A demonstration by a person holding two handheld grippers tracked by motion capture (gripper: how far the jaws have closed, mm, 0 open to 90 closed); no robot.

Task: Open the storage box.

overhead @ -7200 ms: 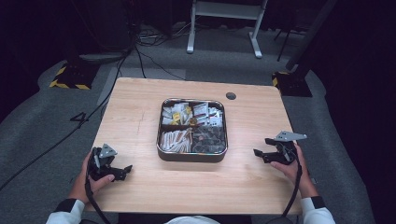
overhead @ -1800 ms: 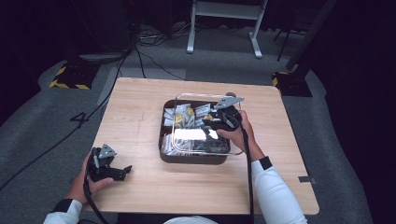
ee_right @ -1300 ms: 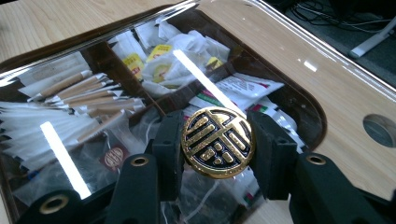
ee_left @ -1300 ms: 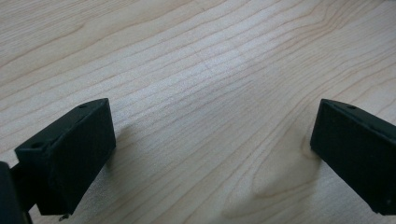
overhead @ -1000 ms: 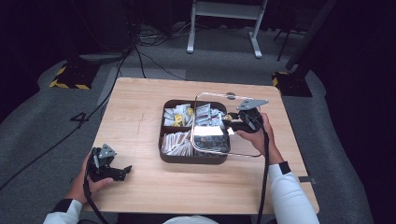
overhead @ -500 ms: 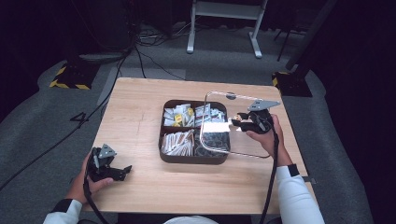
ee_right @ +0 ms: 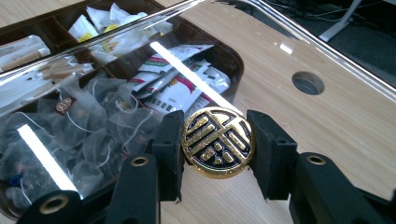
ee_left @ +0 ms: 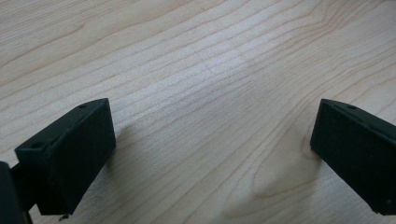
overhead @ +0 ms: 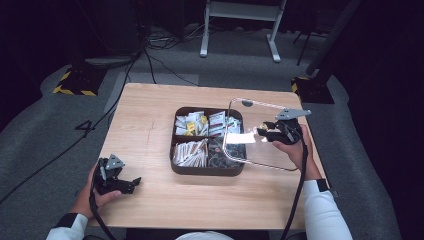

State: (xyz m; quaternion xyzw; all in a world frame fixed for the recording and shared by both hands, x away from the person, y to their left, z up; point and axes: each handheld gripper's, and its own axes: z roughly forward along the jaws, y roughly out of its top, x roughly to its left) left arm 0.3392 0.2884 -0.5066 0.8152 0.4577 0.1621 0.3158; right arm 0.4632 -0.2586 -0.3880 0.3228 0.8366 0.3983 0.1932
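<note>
A dark four-part box (overhead: 207,170) of tea bags and sachets sits mid-table. Its clear lid (overhead: 255,150) hangs above the box's right side, past the right rim. My right gripper (overhead: 264,131) is shut on the lid's round gold-and-black knob (ee_right: 218,142), both pads pressing its sides. In the right gripper view the clear lid (ee_right: 116,70) spans over the box (ee_right: 28,32) and its tea bags. My left gripper (overhead: 131,184) rests at the near left of the table, held in a hand, its jaws wide apart over bare wood (ee_left: 201,93).
A round cable hole (overhead: 247,103) sits near the table's far edge, also the hole (ee_right: 307,82) behind the knob. Bare wood lies right of the box under the lid. A white stand (overhead: 240,25) and floor cables (overhead: 150,50) lie beyond the table.
My right gripper has carried the lid rightwards off the box, from over its middle to over its right rim. The left gripper has stayed put.
</note>
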